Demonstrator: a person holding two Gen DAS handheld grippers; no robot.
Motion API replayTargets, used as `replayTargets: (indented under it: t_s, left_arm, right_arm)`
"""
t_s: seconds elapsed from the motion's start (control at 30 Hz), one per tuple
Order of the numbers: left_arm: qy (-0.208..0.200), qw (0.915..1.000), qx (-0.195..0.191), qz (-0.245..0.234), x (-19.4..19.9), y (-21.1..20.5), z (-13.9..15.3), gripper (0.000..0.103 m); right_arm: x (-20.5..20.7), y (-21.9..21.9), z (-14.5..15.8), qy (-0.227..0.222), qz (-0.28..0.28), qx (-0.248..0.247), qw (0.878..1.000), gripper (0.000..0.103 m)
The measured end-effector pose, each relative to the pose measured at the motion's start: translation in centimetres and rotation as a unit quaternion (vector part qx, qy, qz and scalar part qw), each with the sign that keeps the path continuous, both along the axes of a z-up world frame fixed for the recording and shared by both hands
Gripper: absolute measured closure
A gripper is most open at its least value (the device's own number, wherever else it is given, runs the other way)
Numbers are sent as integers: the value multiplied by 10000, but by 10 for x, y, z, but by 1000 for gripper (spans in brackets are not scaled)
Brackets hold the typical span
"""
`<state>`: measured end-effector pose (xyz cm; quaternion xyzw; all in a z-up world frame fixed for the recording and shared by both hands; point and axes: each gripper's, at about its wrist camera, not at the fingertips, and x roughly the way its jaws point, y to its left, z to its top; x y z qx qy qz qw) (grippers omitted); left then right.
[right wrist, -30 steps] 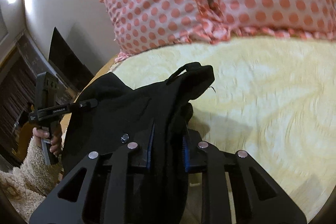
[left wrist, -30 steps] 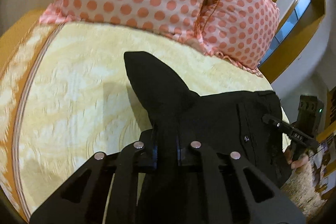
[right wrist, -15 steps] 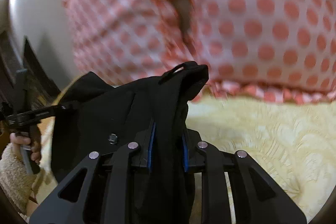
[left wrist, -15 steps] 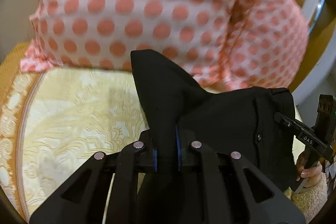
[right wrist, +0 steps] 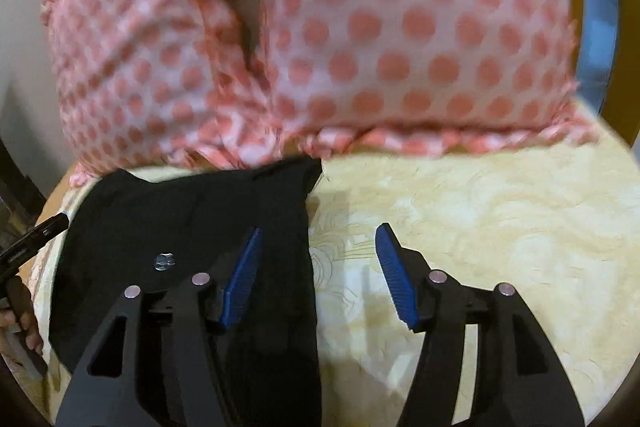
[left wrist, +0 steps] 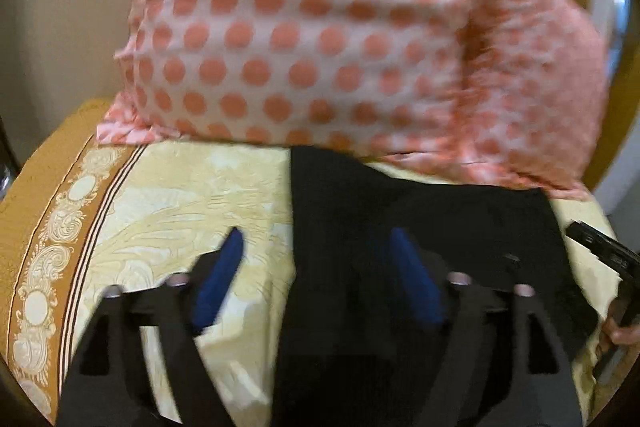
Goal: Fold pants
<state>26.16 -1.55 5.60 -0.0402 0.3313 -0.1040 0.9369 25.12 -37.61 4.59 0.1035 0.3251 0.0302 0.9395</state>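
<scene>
Item: black pants [left wrist: 420, 211], laid on the yellow patterned bedspread [left wrist: 192, 195], top edge just under the pink polka-dot pillows [left wrist: 320, 39].

Change noted: half a second ago both of my grippers were clamped on raised corners of the cloth; now both sets of jaws are spread wide and the cloth lies flat. I judge this as a release, so the carried edge has been put down at the pillow end and this fold or lay-out step is finished.

Left gripper [left wrist: 318, 275]: spread apart, holding nothing. Left blue pad [left wrist: 220, 279] sits over bare bedspread at 9 o'clock from the pants' edge. Right blue pad sits over the black cloth. The pants' left edge runs from 12 to 6 o'clock between the two fingers. Whether the pad touches the cloth, I cannot tell; the view is blurred.

Right gripper [right wrist: 318, 267]: likewise parted and empty. Its left blue pad [right wrist: 240, 279] is over the cloth, its right one over bedspread at 3 o'clock. The pants' right edge passes between them, corner at 12 o'clock, just beside the pillow hem.

Detail: metal button [right wrist: 164, 261] at 9 o'clock from the right gripper, marking the waist end.

Judgement: the next grasp needs a fresh edge, likely nearer me.
</scene>
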Motion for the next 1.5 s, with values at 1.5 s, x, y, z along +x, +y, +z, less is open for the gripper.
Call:
replayTargets:
  t_s: [1.5]
  left_arm:
    - [110, 9961, 854, 194, -209, -8, -68, 2]
  right_arm:
    - [-194, 119, -51, 45, 439, -753, 9962, 8]
